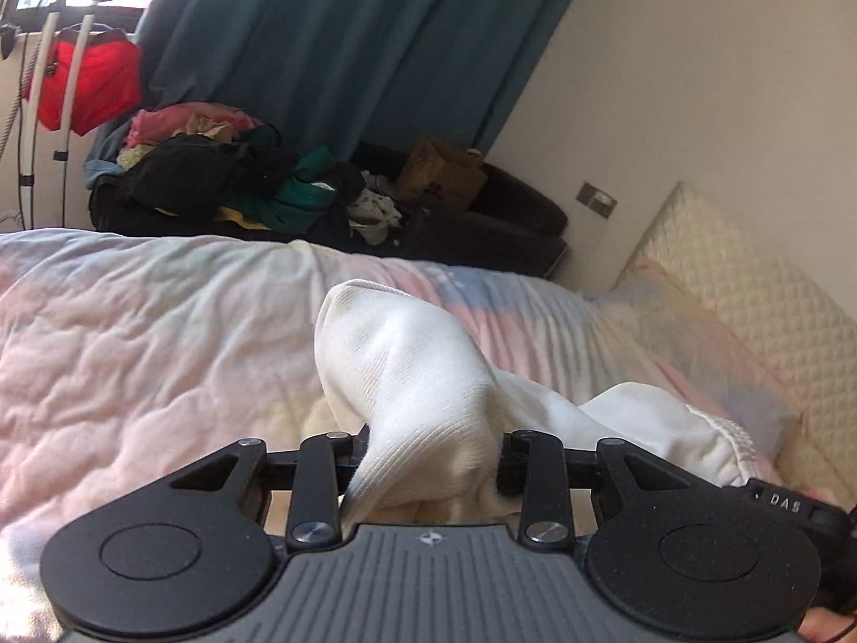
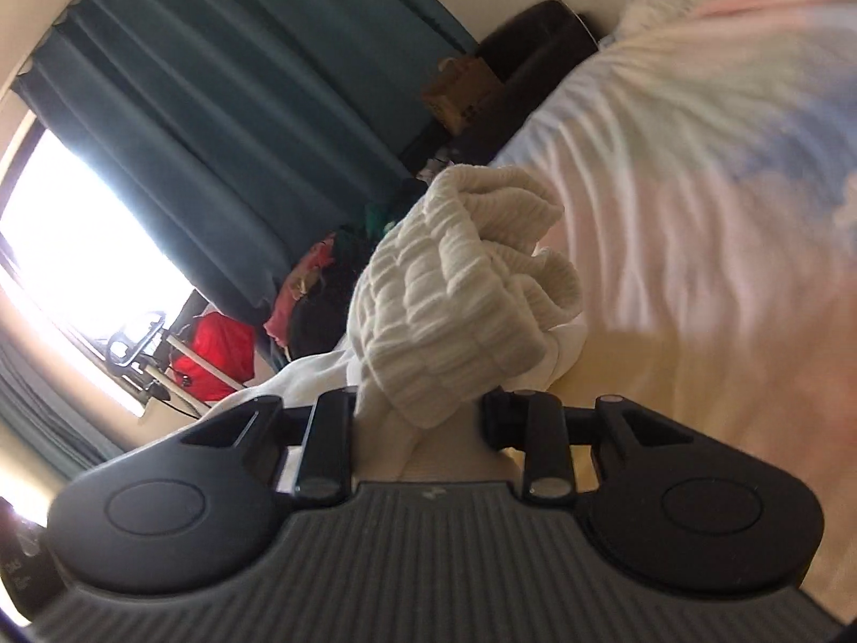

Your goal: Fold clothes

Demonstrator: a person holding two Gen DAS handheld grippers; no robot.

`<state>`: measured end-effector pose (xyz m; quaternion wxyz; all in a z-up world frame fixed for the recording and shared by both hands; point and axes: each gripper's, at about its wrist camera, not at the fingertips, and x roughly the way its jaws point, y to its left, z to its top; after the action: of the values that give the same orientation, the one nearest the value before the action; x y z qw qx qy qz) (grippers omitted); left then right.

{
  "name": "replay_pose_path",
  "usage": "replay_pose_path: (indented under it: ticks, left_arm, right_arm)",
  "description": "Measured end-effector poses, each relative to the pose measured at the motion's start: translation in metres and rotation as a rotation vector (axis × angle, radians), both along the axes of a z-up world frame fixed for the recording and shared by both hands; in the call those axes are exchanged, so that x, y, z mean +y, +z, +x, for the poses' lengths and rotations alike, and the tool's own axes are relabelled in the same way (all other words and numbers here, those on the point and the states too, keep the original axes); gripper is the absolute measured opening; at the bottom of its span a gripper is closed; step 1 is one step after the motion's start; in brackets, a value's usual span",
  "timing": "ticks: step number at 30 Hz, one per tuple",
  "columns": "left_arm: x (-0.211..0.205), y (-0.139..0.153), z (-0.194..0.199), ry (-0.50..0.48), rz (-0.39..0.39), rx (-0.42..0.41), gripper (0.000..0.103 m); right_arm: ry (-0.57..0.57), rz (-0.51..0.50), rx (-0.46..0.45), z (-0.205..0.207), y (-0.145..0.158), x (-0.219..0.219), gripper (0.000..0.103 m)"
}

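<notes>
White garment (image 1: 428, 375) is clamped in the left claw (image 1: 434, 445) and its ribbed cuff (image 2: 455, 294) at 12 o'clock in the right claw (image 2: 423, 407), lifted off the bed (image 1: 134, 332), likely for spreading.

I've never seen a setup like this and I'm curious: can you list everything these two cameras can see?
white garment: one, smooth knit in the left view, ribbed bunched cuff in the right; held up over the bed
bedspread: one, pastel pink, white and blue; covers the bed
pillow: one, cream, quilted; at the bed's right end
clothes pile: one heap, black, green, pink, yellow; on the dark couch
dark couch: one, black; behind the bed
cardboard box: one, brown; on the couch
curtain: teal; along the window
red item: one; hanging on a white stand, far left
wall plate: one, metallic; above the pillow
left gripper: black, jaws closed on the garment
right gripper: black, jaws closed on the cuff
</notes>
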<state>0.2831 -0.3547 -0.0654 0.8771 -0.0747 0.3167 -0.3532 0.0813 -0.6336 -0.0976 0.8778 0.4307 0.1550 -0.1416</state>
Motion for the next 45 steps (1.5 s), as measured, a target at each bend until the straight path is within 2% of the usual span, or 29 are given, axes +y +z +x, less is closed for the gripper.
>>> replay_pose_path:
  ticks: [5, 9, 11, 13, 16, 18, 20, 24, 27, 30, 31, 32, 33, 34, 36, 41, 45]
  left_arm:
    - [0.009, -0.07, -0.005, -0.053, 0.047, -0.022, 0.037]
    - [0.029, -0.094, -0.016, -0.067, 0.089, -0.013, 0.04]
    - [0.039, -0.103, -0.024, -0.072, 0.134, -0.003, 0.045]
    - [0.045, -0.102, -0.035, -0.065, 0.173, 0.003, 0.049]
    - [0.054, -0.081, -0.057, -0.049, 0.238, -0.04, 0.053]
    - [0.061, -0.061, -0.073, -0.038, 0.264, -0.067, 0.053]
    - [0.07, -0.037, -0.093, -0.027, 0.27, -0.091, 0.053]
    - [0.091, 0.013, -0.136, 0.011, 0.268, -0.163, 0.06]
    - [0.108, 0.049, -0.173, 0.055, 0.255, -0.223, 0.07]
    - [0.132, 0.073, -0.208, 0.092, 0.232, -0.257, 0.083]
    - [0.14, 0.081, -0.22, 0.103, 0.223, -0.268, 0.091]
    - [0.148, 0.087, -0.231, 0.129, 0.224, -0.283, 0.097]
    - [0.155, 0.09, -0.241, 0.144, 0.231, -0.296, 0.099]
    - [0.162, 0.093, -0.25, 0.159, 0.239, -0.309, 0.102]
    - [0.177, 0.1, -0.27, 0.189, 0.254, -0.336, 0.103]
    - [0.217, 0.1, -0.293, 0.269, 0.277, -0.334, 0.103]
    - [0.252, 0.09, -0.295, 0.345, 0.296, -0.313, 0.103]
  right_arm:
    - [-0.003, 0.057, 0.062, -0.023, -0.062, 0.014, 0.033]
    - [-0.015, 0.073, 0.086, -0.042, -0.088, 0.033, 0.043]
    - [-0.019, 0.072, 0.114, -0.05, -0.093, 0.042, 0.046]
    - [-0.03, 0.107, 0.186, -0.057, -0.088, 0.047, 0.052]
    - [-0.06, 0.122, 0.273, -0.075, -0.063, 0.052, 0.053]
    - [-0.077, 0.086, 0.317, -0.089, -0.044, 0.057, 0.053]
    - [-0.088, 0.036, 0.323, -0.11, -0.025, 0.062, 0.053]
    - [-0.084, 0.01, 0.265, -0.15, 0.009, 0.073, 0.053]
    - [-0.048, -0.029, 0.233, -0.167, 0.034, 0.082, 0.053]
    - [0.008, -0.081, 0.183, -0.182, 0.06, 0.103, 0.054]
    - [0.029, -0.103, 0.17, -0.186, 0.066, 0.113, 0.061]
    - [0.051, -0.125, 0.157, -0.19, 0.072, 0.123, 0.068]
    - [0.064, -0.147, 0.143, -0.194, 0.077, 0.132, 0.082]
    - [0.073, -0.173, 0.125, -0.198, 0.081, 0.141, 0.091]
    - [0.09, -0.234, 0.102, -0.204, 0.091, 0.163, 0.09]
    - [0.164, -0.354, 0.075, -0.197, 0.103, 0.207, 0.09]
    - [0.218, -0.39, 0.069, -0.182, 0.098, 0.237, 0.09]
